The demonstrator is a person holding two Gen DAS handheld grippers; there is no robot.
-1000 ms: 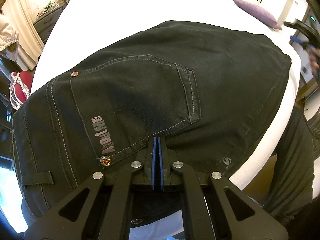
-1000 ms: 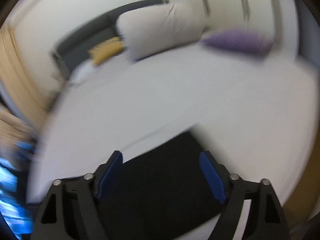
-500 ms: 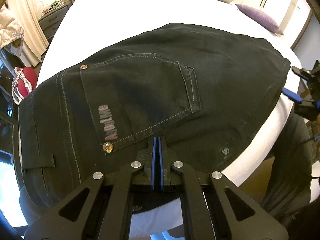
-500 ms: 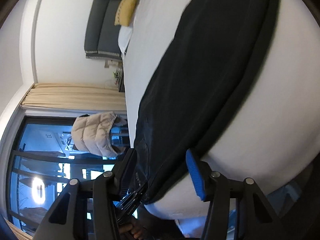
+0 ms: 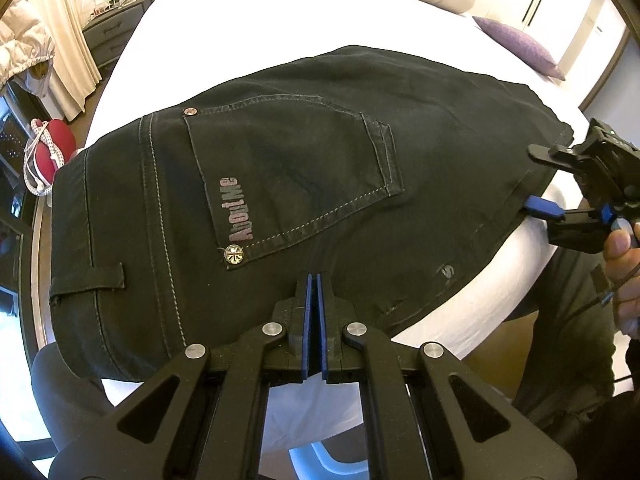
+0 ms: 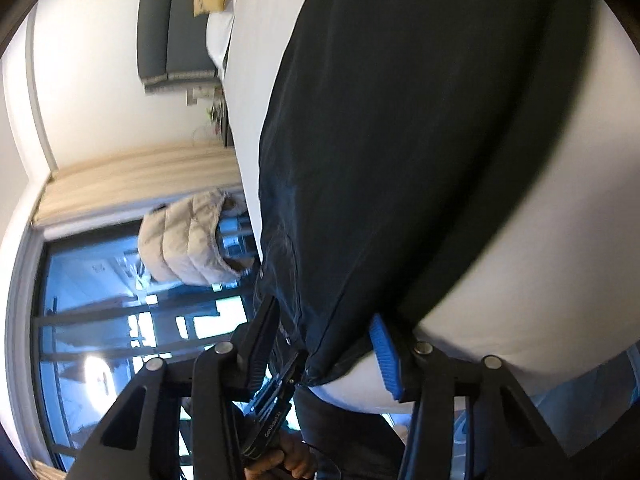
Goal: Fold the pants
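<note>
Left hand-held gripper (image 5: 314, 280) pinches the black denim pants (image 5: 320, 152), already doubled on the white bed (image 5: 248, 20), while the right hand-held gripper (image 6: 320, 344) gapes around their edge, further folds remaining.

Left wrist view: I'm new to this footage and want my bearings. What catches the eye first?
The black pants fill the white bed, back pocket with the pink "AboutMe" lettering facing up. The left gripper is pinched shut at their near edge. At the right edge, the right gripper is open, its fingers straddling the fabric.
</note>
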